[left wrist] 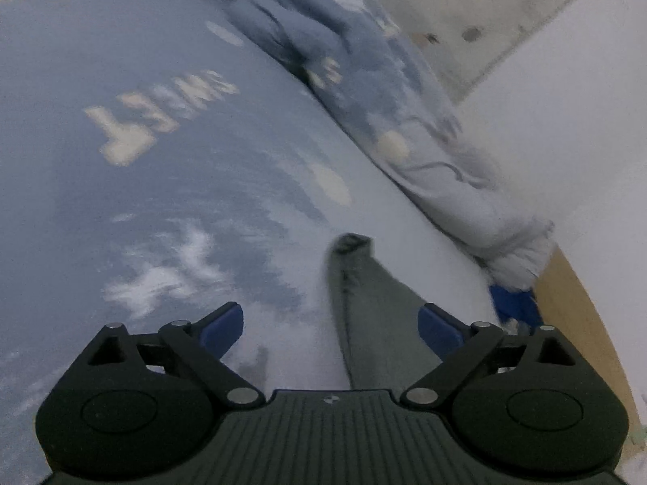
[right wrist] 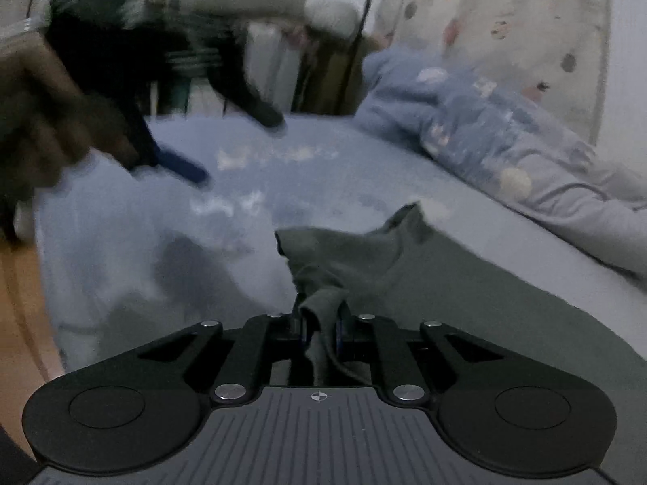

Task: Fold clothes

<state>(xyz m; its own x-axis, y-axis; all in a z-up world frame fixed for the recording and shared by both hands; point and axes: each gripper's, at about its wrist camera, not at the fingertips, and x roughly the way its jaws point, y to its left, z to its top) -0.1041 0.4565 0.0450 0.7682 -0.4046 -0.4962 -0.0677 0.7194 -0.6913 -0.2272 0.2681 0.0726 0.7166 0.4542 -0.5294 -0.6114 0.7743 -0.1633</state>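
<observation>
Our right gripper (right wrist: 321,329) is clamped on a bunched corner of a dark grey-green garment (right wrist: 465,283) that trails across the pale blue bedsheet (right wrist: 323,149), while our left gripper (left wrist: 329,329) hangs with its blue fingers (left wrist: 222,325) spread wide and nothing between them, a strip of the same garment (left wrist: 364,303) lying in the gap. We judge the thin pinch could slip, or the free left side could sag into a crooked fold. Blurred cream lettering (left wrist: 161,113) on the sheet, upside down from our side, cannot be read
</observation>
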